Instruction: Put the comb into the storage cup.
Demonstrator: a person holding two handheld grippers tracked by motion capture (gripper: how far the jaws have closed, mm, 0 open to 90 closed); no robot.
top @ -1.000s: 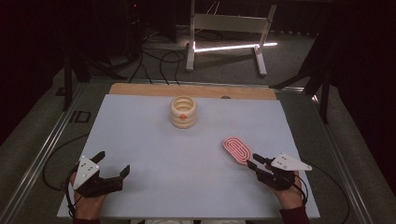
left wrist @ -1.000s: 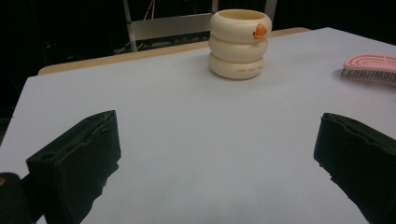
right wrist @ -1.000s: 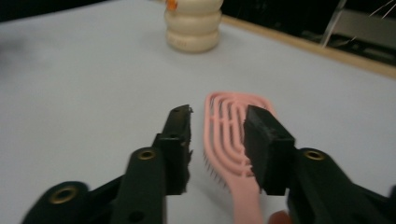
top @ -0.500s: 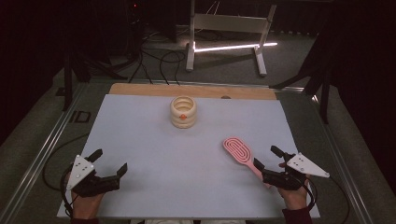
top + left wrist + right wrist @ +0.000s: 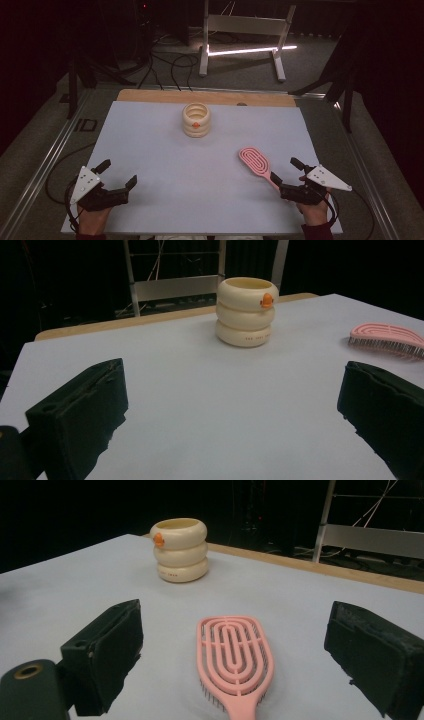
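Observation:
A pink hairbrush (image 5: 255,161) lies bristles down on the white table (image 5: 160,165), at the right near the front. Its handle points toward my right gripper (image 5: 286,171). Those jaws have just been opening and now stand wide on either side of the brush (image 5: 235,655), touching nothing. A cream ringed cup (image 5: 196,120) with an orange dot stands upright at the middle back. My left gripper (image 5: 118,172) rests open at the front left, nothing between its jaws, facing the cup (image 5: 246,312) and the brush (image 5: 387,337).
A wooden strip (image 5: 205,96) runs along the table's far edge. Behind it on the dark floor stand a metal frame (image 5: 240,30) and loose cables (image 5: 165,65). Metal rails (image 5: 47,165) flank the table's sides.
My right gripper has opened off the brush handle and drawn back a little toward the near right. The brush stays lying on the table. The left gripper has kept still.

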